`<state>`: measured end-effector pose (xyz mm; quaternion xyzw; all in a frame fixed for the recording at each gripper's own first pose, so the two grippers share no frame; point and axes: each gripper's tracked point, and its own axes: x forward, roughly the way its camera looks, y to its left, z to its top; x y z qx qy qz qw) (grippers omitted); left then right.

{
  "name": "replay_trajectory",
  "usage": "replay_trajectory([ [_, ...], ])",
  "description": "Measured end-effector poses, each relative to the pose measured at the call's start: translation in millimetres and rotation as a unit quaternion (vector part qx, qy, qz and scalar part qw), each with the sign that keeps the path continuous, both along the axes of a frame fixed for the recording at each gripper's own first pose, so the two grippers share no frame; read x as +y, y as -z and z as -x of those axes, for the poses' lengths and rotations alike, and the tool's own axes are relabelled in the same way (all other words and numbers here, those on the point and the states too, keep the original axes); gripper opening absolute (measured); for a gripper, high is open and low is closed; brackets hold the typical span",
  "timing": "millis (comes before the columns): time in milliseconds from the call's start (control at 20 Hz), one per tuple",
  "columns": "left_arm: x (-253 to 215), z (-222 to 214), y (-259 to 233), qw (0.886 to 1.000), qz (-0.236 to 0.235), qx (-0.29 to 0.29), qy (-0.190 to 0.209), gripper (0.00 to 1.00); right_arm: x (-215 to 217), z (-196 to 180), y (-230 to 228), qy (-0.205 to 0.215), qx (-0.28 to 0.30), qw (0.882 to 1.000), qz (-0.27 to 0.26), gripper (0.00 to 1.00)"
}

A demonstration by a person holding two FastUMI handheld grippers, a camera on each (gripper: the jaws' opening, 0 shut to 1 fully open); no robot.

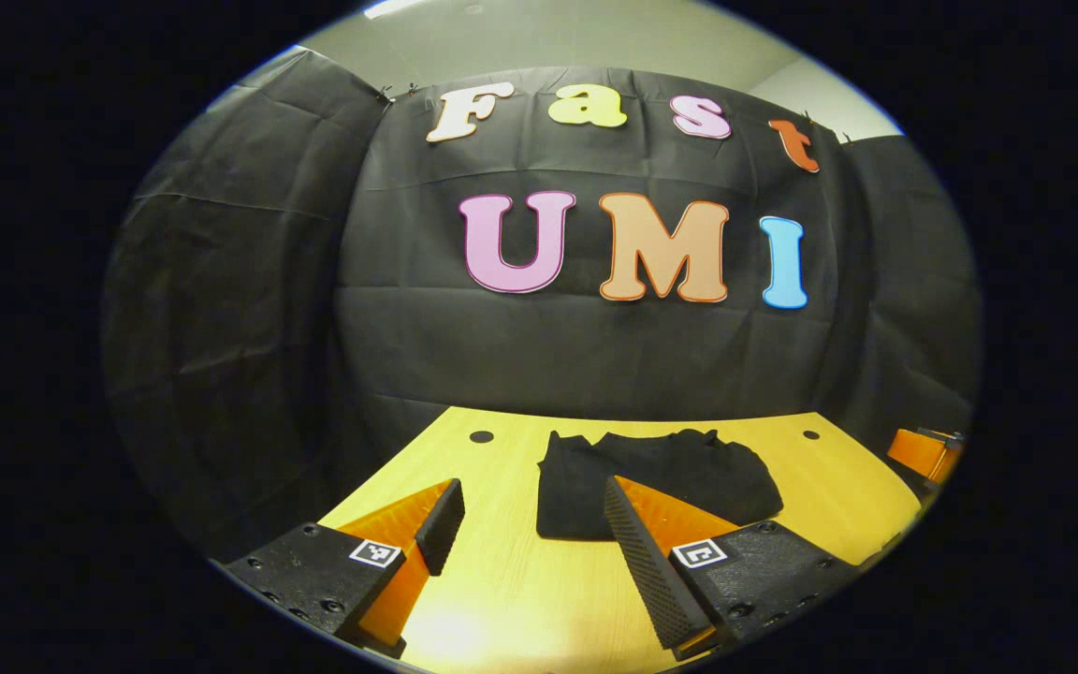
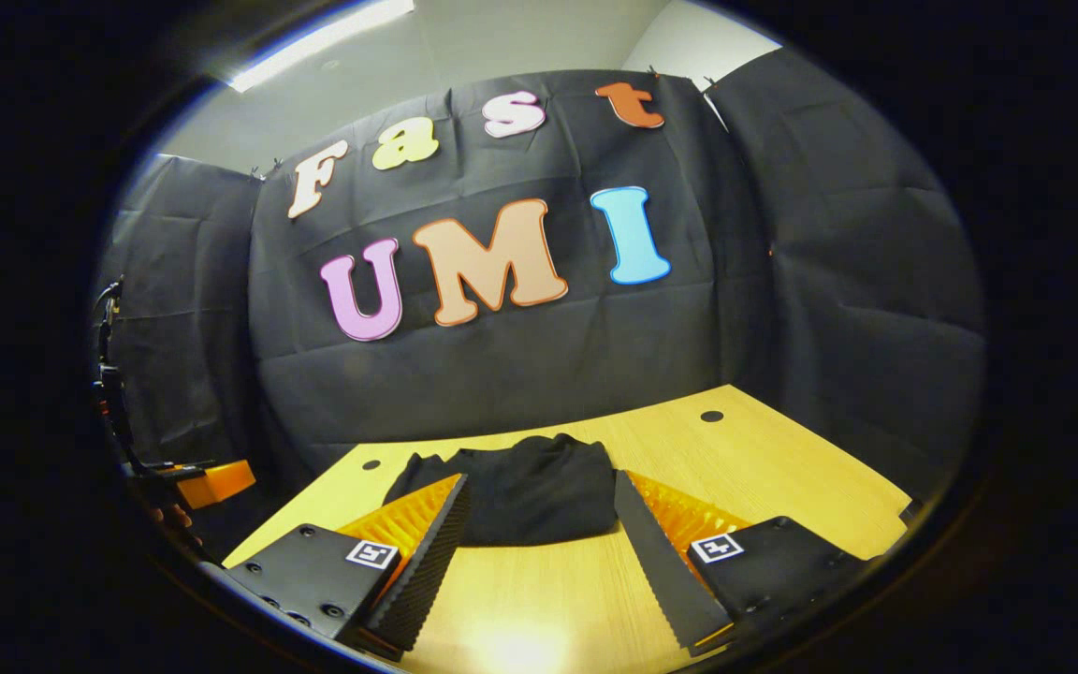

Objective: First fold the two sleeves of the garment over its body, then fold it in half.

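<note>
Both grippers, left gripper (image 1: 530, 534) and right gripper (image 2: 539, 534), hover with jaws released above the wooden worktop (image 1: 520, 599), apparently done, since the black garment (image 1: 651, 482) lies folded compactly near its far edge.

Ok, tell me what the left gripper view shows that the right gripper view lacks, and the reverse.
Left gripper view: the right gripper at the table's far right edge. Right gripper view: the left gripper beyond the table's left edge. Both: the black garment on the table, with open fingers in front.
</note>
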<state>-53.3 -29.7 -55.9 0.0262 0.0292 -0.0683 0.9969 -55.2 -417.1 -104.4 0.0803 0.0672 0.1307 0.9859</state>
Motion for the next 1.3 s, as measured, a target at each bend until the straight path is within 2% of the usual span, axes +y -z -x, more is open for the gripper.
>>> replay_trajectory([
  [100,-0.9,9.4,-5.5,1.0,0.008,-0.012,0.007,0.9,5.0,13.0,0.9,-0.008,-0.004,1.0,0.002,0.97],
  [400,-11.5,25.4,-7.1,0.999,-0.002,-0.018,0.039,0.88,10.2,47.1,-0.4,-0.015,-0.016,1.0,0.0,0.98],
  [550,-11.2,31.5,-11.7,0.999,0.0,-0.023,0.044,0.87,6.5,48.3,-5.0,-0.011,-0.021,1.0,-0.012,0.97],
  [600,-11.5,31.6,-11.7,0.999,0.005,-0.023,0.043,0.89,5.3,47.2,-5.5,-0.01,-0.021,1.0,-0.015,0.94],
  [650,-11.6,32.3,-10.9,0.999,0.008,-0.02,0.042,0.89,3.6,48.1,-6.5,-0.01,-0.02,1.0,-0.016,0.97],
  [850,-14.5,32.2,-12.2,0.999,0.011,-0.016,0.04,0.87,-5.5,47.7,-6.6,-0.005,-0.022,1.0,-0.017,0.97],
  [900,-15.5,30.7,-11.8,0.999,0.01,-0.014,0.041,0.89,-7.5,48.3,-4.9,-0.004,-0.017,1.0,-0.019,0.93],
  [950,-18.3,30.3,-11.9,0.999,0.011,-0.014,0.043,0.89,-10.8,48.6,-5.7,-0.002,-0.017,1.0,-0.021,0.97],
  [1300,-20.5,31.5,-3.5,0.999,0.01,0.0,0.048,0.89,-20.7,42.9,-7.8,0.013,-0.015,0.999,-0.035,0.97],
])
